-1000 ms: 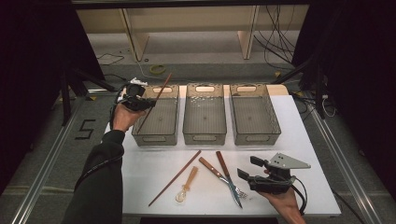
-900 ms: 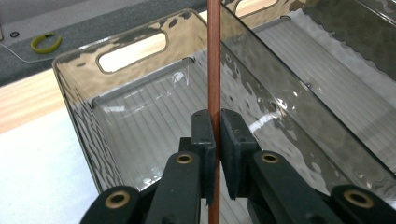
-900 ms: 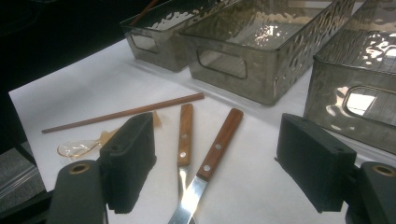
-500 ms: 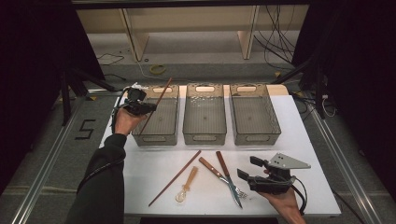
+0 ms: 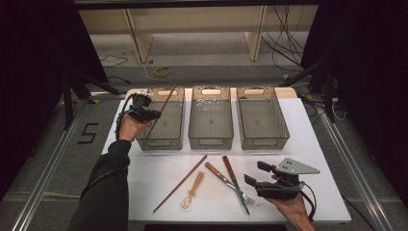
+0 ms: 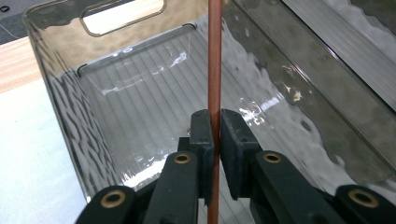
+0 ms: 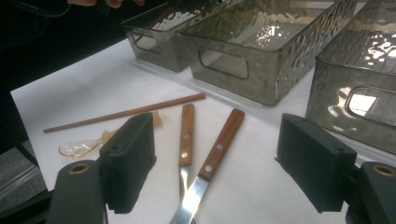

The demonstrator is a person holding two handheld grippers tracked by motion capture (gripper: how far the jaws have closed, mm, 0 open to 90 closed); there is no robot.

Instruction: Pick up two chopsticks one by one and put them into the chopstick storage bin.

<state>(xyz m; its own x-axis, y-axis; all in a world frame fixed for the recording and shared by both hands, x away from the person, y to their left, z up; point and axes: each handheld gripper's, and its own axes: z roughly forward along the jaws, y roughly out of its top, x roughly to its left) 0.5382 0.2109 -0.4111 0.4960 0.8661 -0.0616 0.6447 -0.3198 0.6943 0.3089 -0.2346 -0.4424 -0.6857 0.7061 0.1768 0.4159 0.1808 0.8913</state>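
Observation:
My left gripper hovers over the left clear bin and is shut on a long brown chopstick. The stick slants across the bin, its far end over the back rim. In the left gripper view the chopstick stands between the pads, which still touch it; the jaws have just been easing open. My right gripper rests low at the table's front right, open, with nothing between its jaws. Its view shows its pads wide apart above two wooden handles.
A second chopstick, an amber plastic spoon, a wooden-handled fork and knife lie on the white table front. The middle bin and right bin stand beside the left one.
The left hand has come slightly nearer and lower over the left bin with the chopstick. The right hand has not moved.

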